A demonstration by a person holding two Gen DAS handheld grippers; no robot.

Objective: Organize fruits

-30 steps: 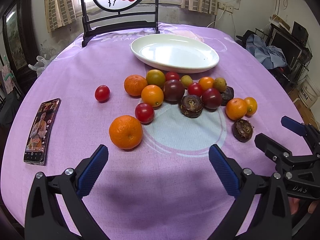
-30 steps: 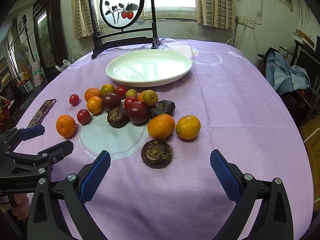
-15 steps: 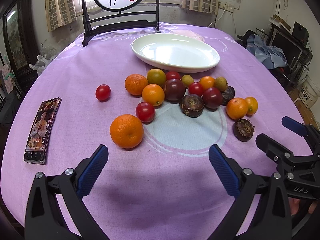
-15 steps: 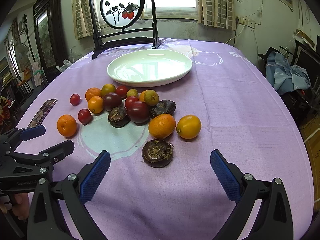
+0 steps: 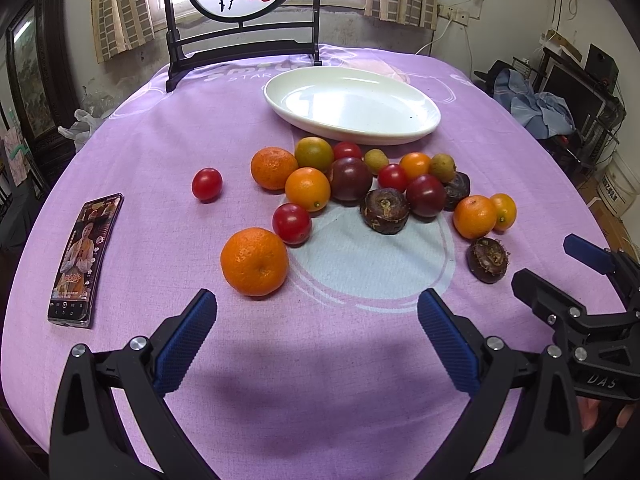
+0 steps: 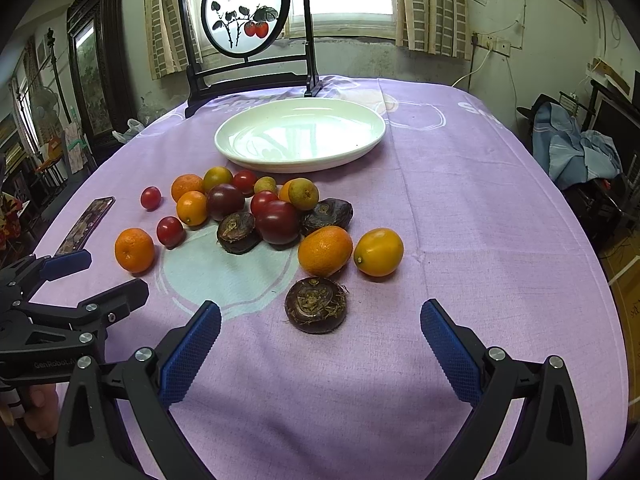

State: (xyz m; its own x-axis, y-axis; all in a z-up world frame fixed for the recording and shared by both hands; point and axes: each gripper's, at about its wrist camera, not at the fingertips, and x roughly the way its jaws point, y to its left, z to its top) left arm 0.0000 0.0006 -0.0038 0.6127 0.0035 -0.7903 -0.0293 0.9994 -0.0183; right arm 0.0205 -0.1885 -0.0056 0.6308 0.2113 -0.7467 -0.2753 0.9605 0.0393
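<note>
From the left wrist we see our left gripper spread wide and holding nothing, over bare purple tablecloth. A dimpled mandarin sits at 11 o'clock, just beyond the fingertips; a phone lies at 9 o'clock. The glossy white plate at 12 o'clock is empty.

From the right wrist, our right gripper is equally wide and empty. A rough, hairy water chestnut lies at 12 o'clock; open cloth stretches toward 3 o'clock.
</note>
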